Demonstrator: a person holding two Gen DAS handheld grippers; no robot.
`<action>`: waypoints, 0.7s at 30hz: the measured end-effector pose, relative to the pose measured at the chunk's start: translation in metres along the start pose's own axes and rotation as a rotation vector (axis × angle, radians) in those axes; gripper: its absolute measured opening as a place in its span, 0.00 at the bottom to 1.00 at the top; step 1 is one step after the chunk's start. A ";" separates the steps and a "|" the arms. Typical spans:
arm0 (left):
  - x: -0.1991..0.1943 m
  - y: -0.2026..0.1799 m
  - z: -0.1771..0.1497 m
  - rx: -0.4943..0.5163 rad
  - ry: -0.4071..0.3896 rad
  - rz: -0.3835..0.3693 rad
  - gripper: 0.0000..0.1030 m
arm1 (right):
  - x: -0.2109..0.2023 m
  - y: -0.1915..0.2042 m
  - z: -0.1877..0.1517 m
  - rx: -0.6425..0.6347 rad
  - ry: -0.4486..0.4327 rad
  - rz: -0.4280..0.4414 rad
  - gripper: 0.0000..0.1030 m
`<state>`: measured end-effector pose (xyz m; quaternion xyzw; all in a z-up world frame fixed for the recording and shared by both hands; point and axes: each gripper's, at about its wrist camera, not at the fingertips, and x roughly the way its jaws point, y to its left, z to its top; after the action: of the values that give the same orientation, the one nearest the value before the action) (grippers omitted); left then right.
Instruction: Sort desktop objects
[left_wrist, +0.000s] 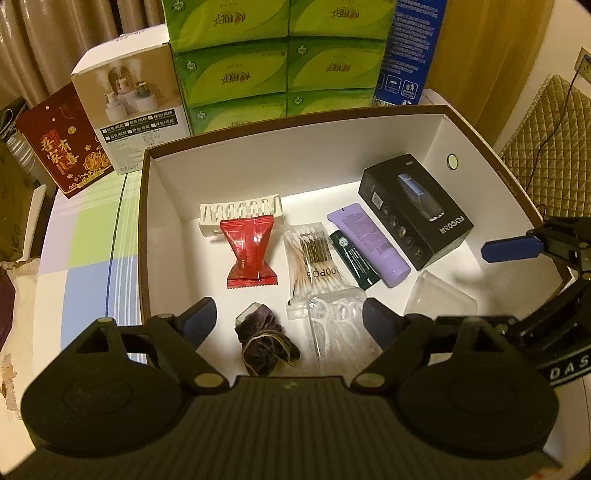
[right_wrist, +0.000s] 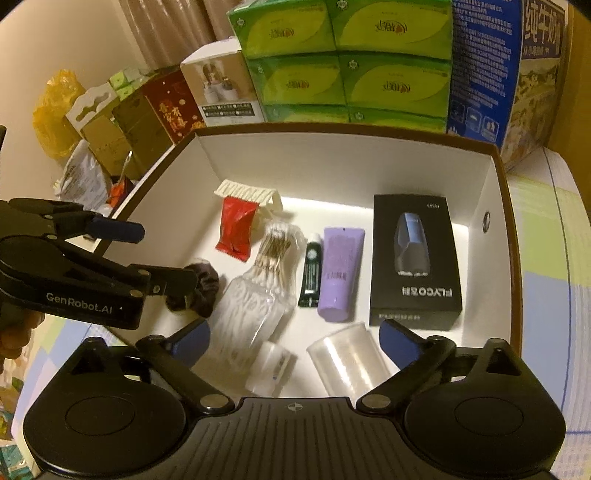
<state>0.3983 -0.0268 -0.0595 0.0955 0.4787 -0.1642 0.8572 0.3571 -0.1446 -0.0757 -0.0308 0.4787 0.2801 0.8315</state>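
Two open tongs (left_wrist: 290, 314) (right_wrist: 295, 334) hover over one box (left_wrist: 332, 147) holding nine items.

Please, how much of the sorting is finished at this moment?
Mostly done, it seems: the scrunchie, red packet, cotton swabs, purple tube and black box lie in the storage box. Left gripper and right gripper hold nothing. What remains outside is unclear.
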 end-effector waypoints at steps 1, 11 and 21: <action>-0.002 -0.001 -0.001 0.000 -0.001 0.001 0.81 | -0.001 0.000 -0.001 0.002 0.002 -0.005 0.97; -0.030 -0.007 -0.015 -0.017 -0.035 0.034 0.91 | -0.028 0.005 -0.012 0.057 -0.044 -0.052 0.98; -0.075 -0.018 -0.040 -0.044 -0.102 0.070 0.94 | -0.071 0.030 -0.041 0.039 -0.125 -0.109 0.98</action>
<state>0.3230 -0.0166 -0.0166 0.0849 0.4341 -0.1280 0.8877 0.2829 -0.1637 -0.0336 -0.0231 0.4289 0.2266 0.8742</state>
